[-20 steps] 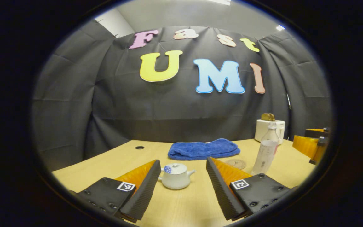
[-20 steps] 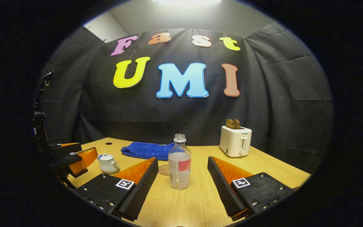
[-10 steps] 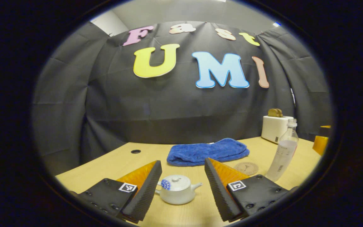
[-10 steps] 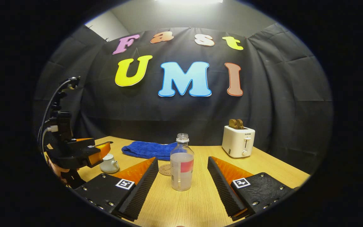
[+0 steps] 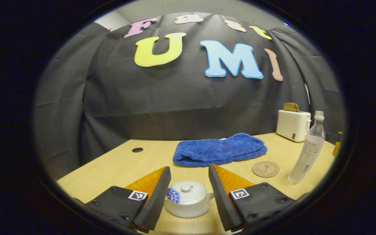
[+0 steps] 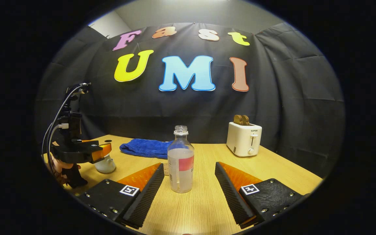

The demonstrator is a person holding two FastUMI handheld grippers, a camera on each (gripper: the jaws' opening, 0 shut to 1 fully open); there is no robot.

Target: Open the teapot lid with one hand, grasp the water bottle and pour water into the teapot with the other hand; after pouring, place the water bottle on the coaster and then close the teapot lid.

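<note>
A small white teapot [image 5: 188, 204] with its lid on and a blue pattern at one side stands on the wooden table, between the spread fingers of my open left gripper [image 5: 187, 174], which touches nothing. The uncapped clear water bottle [image 6: 180, 161], part full with a red label, stands upright just ahead of my open right gripper [image 6: 188, 171]. In the left gripper view the water bottle [image 5: 307, 150] is at the far right, with the round cork coaster [image 5: 265, 169] beside it. In the right gripper view the left gripper [image 6: 86, 152] hovers over the teapot [image 6: 105, 165].
A folded blue towel [image 5: 220, 152] lies at the back of the table [image 5: 109, 169]. A white toaster [image 6: 243, 142] stands at the back right. A cable hole [image 5: 137, 150] sits near the table's back left. A hand [image 6: 59, 164] holds the left gripper.
My left gripper has moved forward and down, so the teapot now sits between its fingers. My right gripper has crept slightly closer to the bottle.
</note>
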